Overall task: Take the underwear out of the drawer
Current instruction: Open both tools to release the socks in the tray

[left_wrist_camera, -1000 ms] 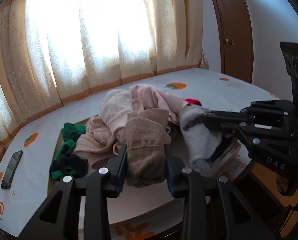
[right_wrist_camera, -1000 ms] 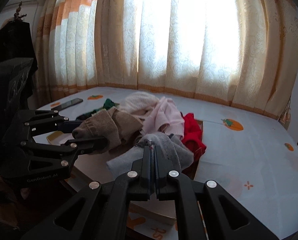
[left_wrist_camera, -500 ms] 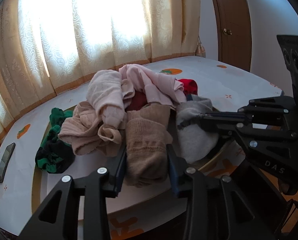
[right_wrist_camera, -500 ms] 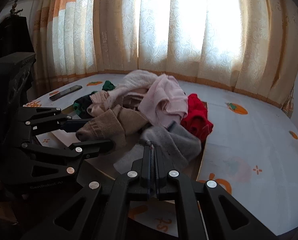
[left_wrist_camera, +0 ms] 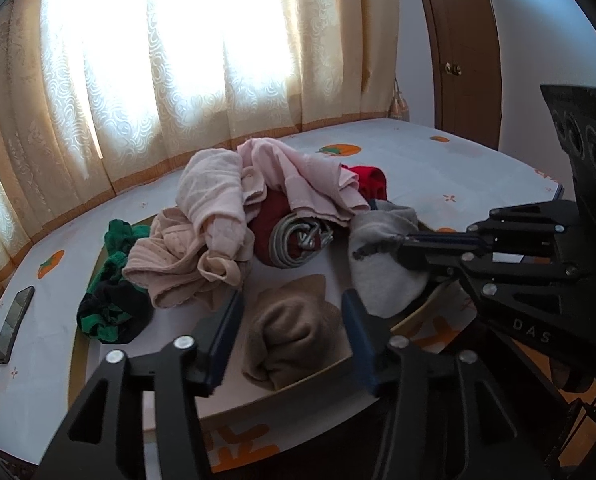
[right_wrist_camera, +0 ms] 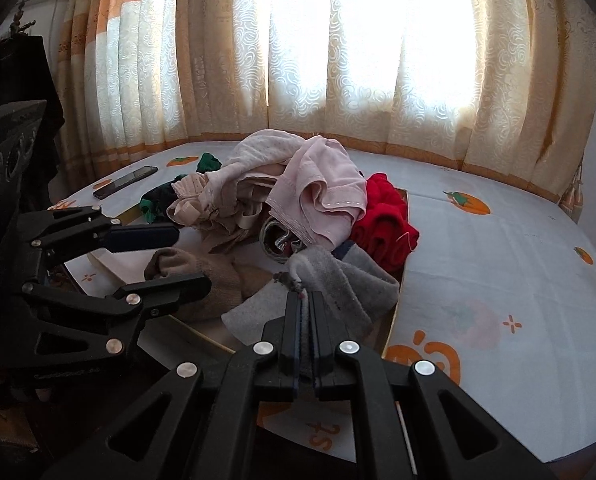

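Observation:
A brown sock (left_wrist_camera: 294,336) lies crumpled on the bed between the fingers of my left gripper (left_wrist_camera: 290,314). Its jaws are opening and the pads stand clear of the sock on both sides. My right gripper (right_wrist_camera: 305,300) is shut on the cuff of a grey sock (right_wrist_camera: 337,280), whose body rests on the bed. In the left wrist view the right gripper (left_wrist_camera: 401,248) comes in from the right with the grey sock (left_wrist_camera: 381,280) hanging from it. Behind both lies a heap with pink underwear (left_wrist_camera: 298,176), beige pieces (left_wrist_camera: 178,260) and a red garment (right_wrist_camera: 381,216).
A green and black garment (left_wrist_camera: 110,300) lies left of the heap, and a dark phone (left_wrist_camera: 14,324) lies further left. A striped roll (left_wrist_camera: 298,236) sits in the middle of the heap. The clothes rest on a flat wood-edged board (right_wrist_camera: 397,292) on the patterned sheet. Curtains hang behind.
The left jaws have spread and the brown sock has dropped out of their grip onto the bed. The right gripper still clamps the grey sock, now lower.

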Tool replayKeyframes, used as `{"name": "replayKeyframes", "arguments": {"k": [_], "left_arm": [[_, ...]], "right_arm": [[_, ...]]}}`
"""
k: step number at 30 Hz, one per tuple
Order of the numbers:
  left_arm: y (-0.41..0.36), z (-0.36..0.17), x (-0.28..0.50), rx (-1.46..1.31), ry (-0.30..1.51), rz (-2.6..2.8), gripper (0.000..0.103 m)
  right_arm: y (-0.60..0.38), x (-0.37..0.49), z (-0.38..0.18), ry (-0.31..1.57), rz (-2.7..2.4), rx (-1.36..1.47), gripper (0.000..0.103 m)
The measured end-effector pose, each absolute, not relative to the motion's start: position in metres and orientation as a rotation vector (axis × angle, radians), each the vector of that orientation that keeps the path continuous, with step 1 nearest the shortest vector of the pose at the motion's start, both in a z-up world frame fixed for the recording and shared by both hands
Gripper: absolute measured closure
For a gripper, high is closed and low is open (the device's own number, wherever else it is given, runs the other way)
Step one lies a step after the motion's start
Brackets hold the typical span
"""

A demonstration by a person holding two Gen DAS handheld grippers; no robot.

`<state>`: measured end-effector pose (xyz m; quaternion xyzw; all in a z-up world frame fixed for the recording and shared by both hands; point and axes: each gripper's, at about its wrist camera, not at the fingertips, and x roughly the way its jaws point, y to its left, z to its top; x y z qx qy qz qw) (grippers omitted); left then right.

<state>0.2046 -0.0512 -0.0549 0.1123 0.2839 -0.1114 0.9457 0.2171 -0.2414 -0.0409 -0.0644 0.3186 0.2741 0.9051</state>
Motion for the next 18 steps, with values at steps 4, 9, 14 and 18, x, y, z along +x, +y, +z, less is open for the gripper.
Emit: {"name": "replayKeyframes", "arguments": {"k": [4,9,14,18], "left_arm": [[-0.050,-0.051,0.200,0.227,0.562,-0.219,0.040],[-0.047,-0.047,0.191,0.217,0.549,-0.212,0.032],[-0.043,-0.043,0.177,0.199,0.545,-0.219,0.031],[-0.041,-0.042,0.164,0.192,0.539,-0.228,0.029]], "right_arm": [[-0.243,0.216,-0.040,0.668,0.553,-0.135,0.078],[-0.251,0.206,-0.033,0.628,0.546,-0.108,0.039],[-0.256,0.191,-0.029,0.624,0.552,-0.106,0.039],[-0.258,0.173,-0.026,0.615,0.568,-0.110,0.039]]}}
